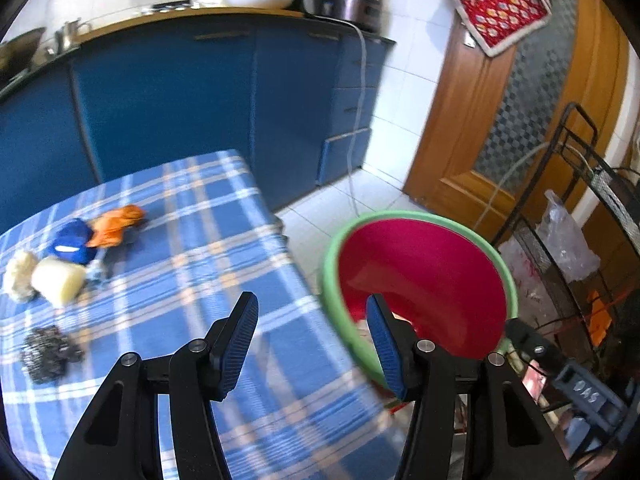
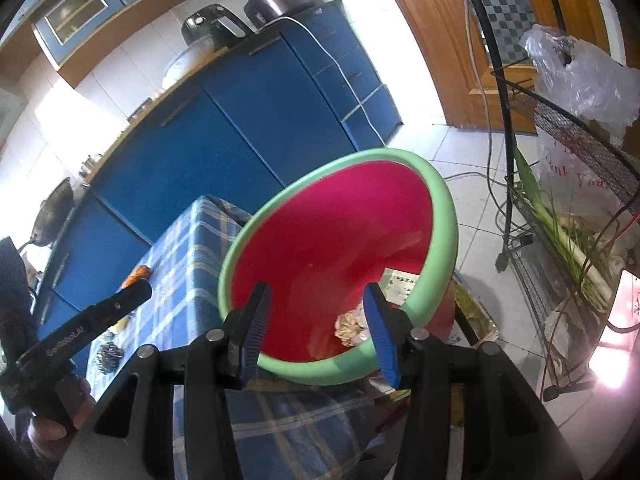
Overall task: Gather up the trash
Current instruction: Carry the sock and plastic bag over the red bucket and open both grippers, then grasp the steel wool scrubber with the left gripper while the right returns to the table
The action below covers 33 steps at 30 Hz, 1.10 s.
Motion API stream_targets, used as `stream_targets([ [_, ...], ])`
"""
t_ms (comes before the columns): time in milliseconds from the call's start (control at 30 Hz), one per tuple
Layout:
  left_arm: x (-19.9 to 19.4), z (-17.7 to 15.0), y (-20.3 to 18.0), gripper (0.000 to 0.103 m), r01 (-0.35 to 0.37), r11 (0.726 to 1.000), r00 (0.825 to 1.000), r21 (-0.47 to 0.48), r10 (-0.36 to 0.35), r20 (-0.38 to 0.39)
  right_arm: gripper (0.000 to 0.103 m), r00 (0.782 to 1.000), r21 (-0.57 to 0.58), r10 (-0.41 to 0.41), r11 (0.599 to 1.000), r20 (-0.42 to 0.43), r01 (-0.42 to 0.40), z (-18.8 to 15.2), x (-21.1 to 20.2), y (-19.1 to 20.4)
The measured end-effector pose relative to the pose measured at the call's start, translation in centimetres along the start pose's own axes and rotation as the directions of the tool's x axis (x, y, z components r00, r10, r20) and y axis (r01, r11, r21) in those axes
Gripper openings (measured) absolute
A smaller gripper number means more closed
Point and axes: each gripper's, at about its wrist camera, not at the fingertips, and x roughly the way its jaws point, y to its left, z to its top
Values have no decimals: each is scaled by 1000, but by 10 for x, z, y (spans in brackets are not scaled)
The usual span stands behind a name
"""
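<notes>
Both grippers are empty, jaws spread with nothing between the pads. The left gripper [image 1: 312, 340] hangs over the table [image 1: 192, 320] edge; the right gripper [image 2: 320, 332] straddles the near rim of the bin [image 2: 440, 216], its jaws apart around the rim without visibly pinching it. The step in hand looks like the gap between a drop and the next pick.

Trash left on the table lies well left of and beyond the left jaws: an orange wrapper [image 1: 118, 224], a blue cap [image 1: 72, 242], a pale lump [image 1: 60, 280], white fluff [image 1: 18, 274] and a dark scrubber-like wad [image 1: 48, 354]. The next move calls for swinging the left gripper over to that cluster and closing on one piece (the wad is nearest).

Only the right view looks down into the bin, where crumpled paper [image 2: 350, 326] and a printed leaflet [image 2: 402, 284] lie just past its right jaw. Only the left view shows the whole cluster.
</notes>
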Motion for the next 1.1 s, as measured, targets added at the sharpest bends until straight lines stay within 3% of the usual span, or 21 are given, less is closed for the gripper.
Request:
stream_targets([
  [400, -36, -13, 85, 58, -144, 982, 989, -125, 148, 20, 53, 1000, -39, 13, 999, 6, -13, -8, -16, 25],
  [800, -44, -31, 168, 58, -295, 930, 954, -220, 298, -23, 54, 1000, -74, -18, 997, -25, 16, -15, -14, 46],
  [1100, -24, -41, 195, 58, -318, 920, 948, -230, 306, -87, 55, 998, -102, -40, 994, -42, 36, -19, -9, 62],
])
